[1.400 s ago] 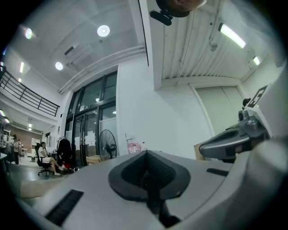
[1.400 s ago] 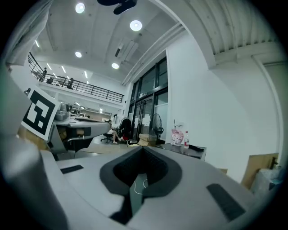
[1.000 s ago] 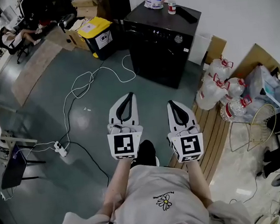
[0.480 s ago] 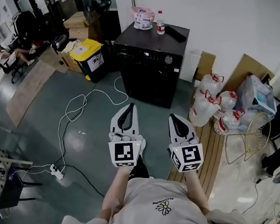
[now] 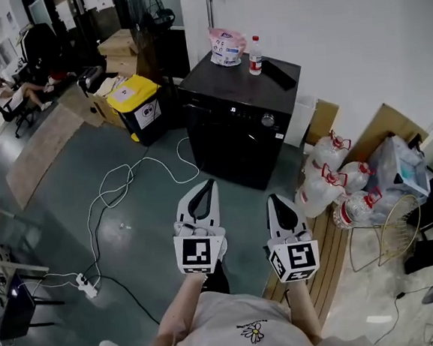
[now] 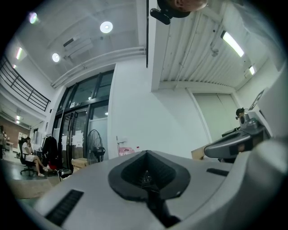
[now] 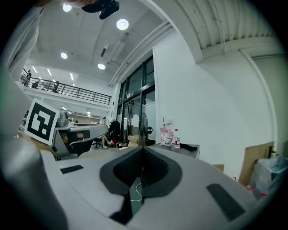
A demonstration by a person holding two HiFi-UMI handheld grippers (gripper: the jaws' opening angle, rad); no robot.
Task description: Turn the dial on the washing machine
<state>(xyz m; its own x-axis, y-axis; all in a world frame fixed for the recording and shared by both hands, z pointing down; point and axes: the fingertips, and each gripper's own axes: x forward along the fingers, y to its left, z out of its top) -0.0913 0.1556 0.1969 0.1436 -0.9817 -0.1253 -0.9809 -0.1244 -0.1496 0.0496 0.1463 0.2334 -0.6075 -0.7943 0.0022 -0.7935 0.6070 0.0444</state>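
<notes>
With jaws pressed together on nothing, the left gripper and right gripper hang side by side, well short of the far black washing machine, its dial at the front's upper right, a bottle on top, a lidded yellow bin to its left and clear jugs to its right.

The right gripper has its jaws closed, empty; beyond, a pink bag and a bottle stand atop the washing machine.
</notes>
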